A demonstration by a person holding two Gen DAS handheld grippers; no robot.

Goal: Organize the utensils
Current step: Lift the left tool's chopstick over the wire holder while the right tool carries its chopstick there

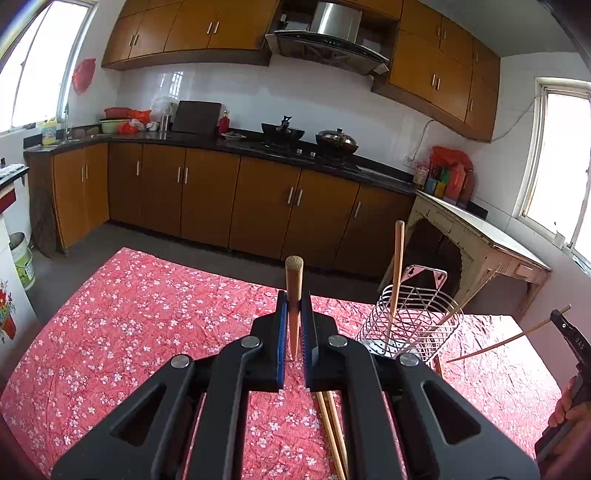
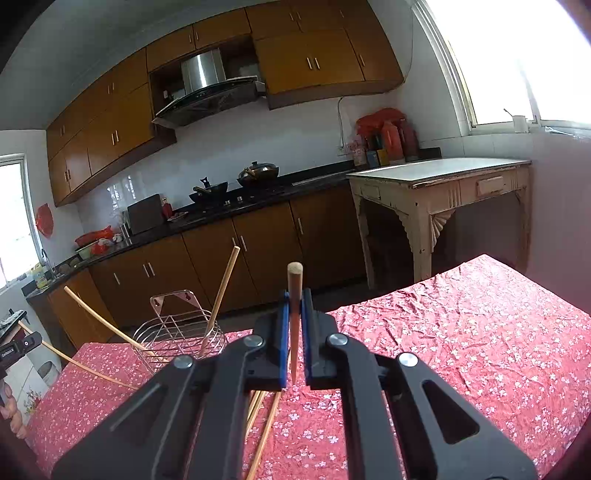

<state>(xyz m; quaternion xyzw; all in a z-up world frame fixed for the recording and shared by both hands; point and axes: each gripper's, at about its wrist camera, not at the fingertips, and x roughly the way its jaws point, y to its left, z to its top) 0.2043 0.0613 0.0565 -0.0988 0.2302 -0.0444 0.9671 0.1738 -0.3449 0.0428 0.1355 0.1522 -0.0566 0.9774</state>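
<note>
Left wrist view: the left gripper [image 1: 294, 325] has its jaws clamped on a chopstick [image 1: 294, 291] — light, stiff, smooth wood (prone to pivot), held mid-shaft, above the table [image 1: 147, 314] with the rack [image 1: 410, 325] just right. Right wrist view: the right gripper [image 2: 294, 325] grips another chopstick [image 2: 294, 295] likewise — rack [image 2: 177, 332] left, table edge beyond it.

Home kitchen; brown wall cabinets [image 1: 192, 29] over a dark countertop [image 1: 207, 142]; steel range hood [image 1: 328, 37] above a wok [image 1: 282, 131] and lidded pan [image 1: 337, 140]; tiled walls.

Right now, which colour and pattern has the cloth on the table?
The tablecloth is red with small white flowers, clearest in the right wrist view.
</note>
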